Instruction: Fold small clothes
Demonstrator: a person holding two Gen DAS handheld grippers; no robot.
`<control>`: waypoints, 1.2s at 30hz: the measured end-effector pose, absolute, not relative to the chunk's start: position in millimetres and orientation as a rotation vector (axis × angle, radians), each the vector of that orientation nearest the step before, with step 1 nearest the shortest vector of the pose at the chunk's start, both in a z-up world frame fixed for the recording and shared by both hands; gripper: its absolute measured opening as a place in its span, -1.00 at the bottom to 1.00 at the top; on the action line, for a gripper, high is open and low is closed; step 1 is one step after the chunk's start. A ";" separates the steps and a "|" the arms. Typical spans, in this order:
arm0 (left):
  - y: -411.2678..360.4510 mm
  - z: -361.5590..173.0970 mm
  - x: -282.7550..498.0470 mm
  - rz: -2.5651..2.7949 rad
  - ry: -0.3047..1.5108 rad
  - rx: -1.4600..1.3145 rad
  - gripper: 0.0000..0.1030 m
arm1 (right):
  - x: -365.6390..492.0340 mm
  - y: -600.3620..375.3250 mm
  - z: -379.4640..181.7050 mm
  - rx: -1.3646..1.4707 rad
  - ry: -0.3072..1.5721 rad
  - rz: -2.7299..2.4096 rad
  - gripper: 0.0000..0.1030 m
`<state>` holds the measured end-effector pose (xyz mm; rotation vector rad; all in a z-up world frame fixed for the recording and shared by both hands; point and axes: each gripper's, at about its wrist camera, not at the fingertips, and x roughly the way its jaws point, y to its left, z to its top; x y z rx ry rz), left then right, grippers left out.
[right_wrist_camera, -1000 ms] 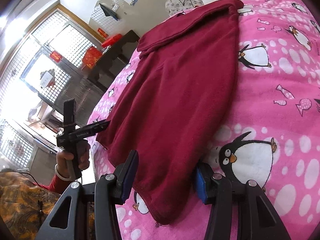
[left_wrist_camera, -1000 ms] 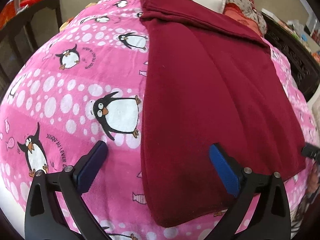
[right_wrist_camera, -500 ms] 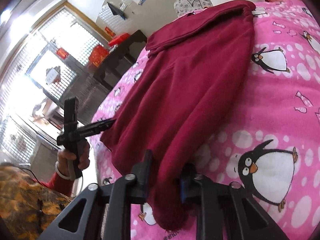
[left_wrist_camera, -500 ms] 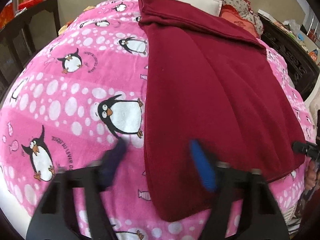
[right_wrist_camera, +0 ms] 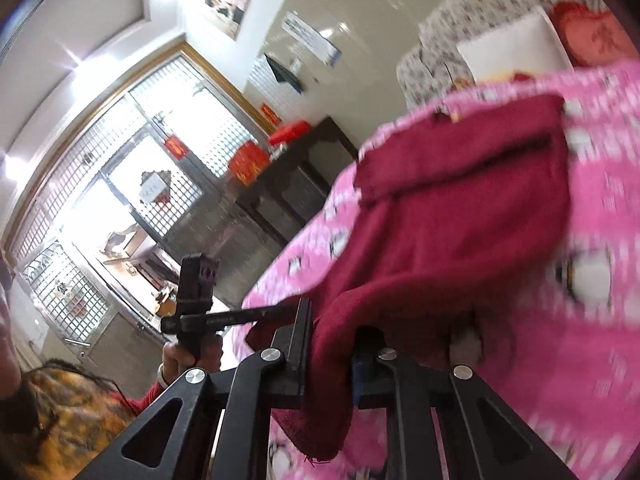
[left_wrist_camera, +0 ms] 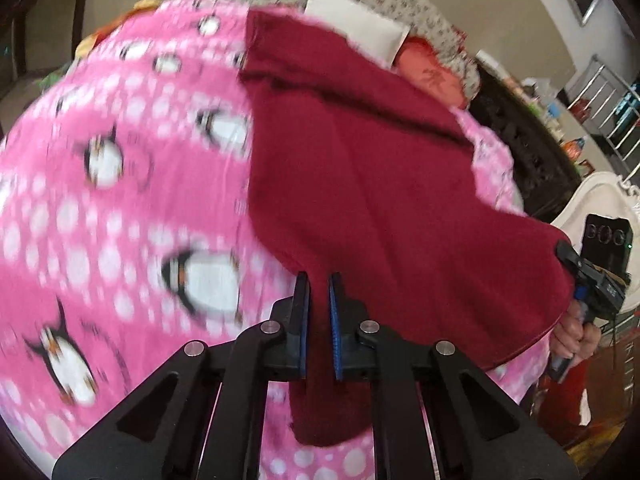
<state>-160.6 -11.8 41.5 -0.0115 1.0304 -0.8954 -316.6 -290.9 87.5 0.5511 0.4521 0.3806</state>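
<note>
1. Across the bed lies the dark red fleece garment (left_wrist_camera: 360, 184), its near hem lifted, its far end resting on the pink penguin-print blanket (left_wrist_camera: 100, 208).
2. Left gripper (left_wrist_camera: 318, 304): fingers clenched on the near left hem corner.
3. Right gripper (right_wrist_camera: 330, 344): fingers clenched on the near right corner, cloth bunched between them.
4. It looks soft, light and limp, so it will likely sag between the grips; corners seem the best hold.
5. Beyond sit a white pillow (left_wrist_camera: 356, 34) and a floral cushion (right_wrist_camera: 452, 44).
</note>
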 end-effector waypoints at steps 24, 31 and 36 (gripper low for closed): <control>-47.3 39.9 -96.9 -0.929 1.239 -0.225 -0.82 | -191.7 -380.7 141.6 0.588 0.386 0.236 -0.77; -46.6 -1.7 -156.3 -0.927 1.364 -0.327 0.20 | -212.7 -373.0 150.8 0.568 0.358 0.241 -0.77; -59.9 -8.6 -165.4 -0.874 1.294 -0.450 0.83 | -222.4 -378.2 146.9 0.599 0.345 0.243 -0.77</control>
